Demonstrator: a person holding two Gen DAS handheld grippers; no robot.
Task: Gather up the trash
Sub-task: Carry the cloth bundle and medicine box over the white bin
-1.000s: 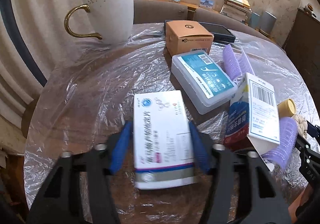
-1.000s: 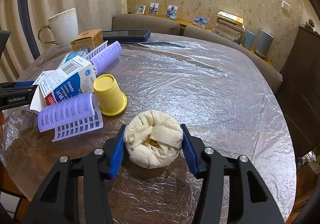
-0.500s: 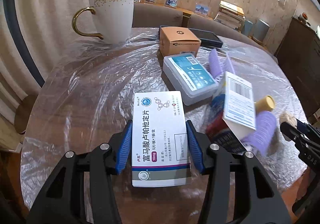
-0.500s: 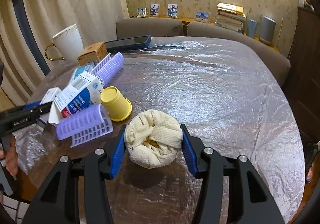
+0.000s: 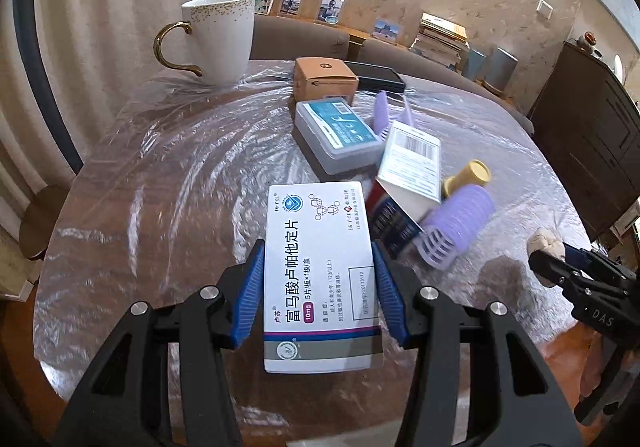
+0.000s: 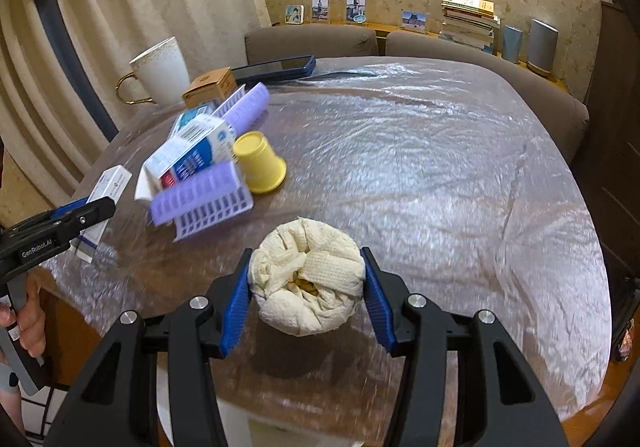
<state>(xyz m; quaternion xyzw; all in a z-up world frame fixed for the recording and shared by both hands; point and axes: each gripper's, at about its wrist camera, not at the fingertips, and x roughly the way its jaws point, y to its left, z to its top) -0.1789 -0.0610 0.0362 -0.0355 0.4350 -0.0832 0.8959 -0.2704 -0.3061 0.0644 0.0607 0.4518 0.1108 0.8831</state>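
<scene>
My left gripper point(image 5: 318, 287) is shut on a flat white medicine box point(image 5: 320, 271) with blue and purple print and holds it above the table's near edge. My right gripper point(image 6: 306, 287) is shut on a crumpled cream paper-towel wad point(image 6: 307, 279) and holds it above the table. The box also shows at the left of the right wrist view point(image 6: 105, 203), and the wad at the right of the left wrist view point(image 5: 545, 247). On the table lie a blue and white carton point(image 5: 408, 175), a yellow cup point(image 6: 260, 163) upside down and purple hair rollers point(image 6: 200, 199).
The round table point(image 6: 440, 175) is covered in clear plastic film. A white mug with a gold handle point(image 5: 218, 37), a brown box point(image 5: 324, 81), a clear plastic case point(image 5: 338, 133) and a dark phone point(image 6: 276, 67) stand at its far side. Sofas lie behind it.
Both grippers have risen and drawn back from the table with their loads. The medicine box and the paper wad have come up off the film.
</scene>
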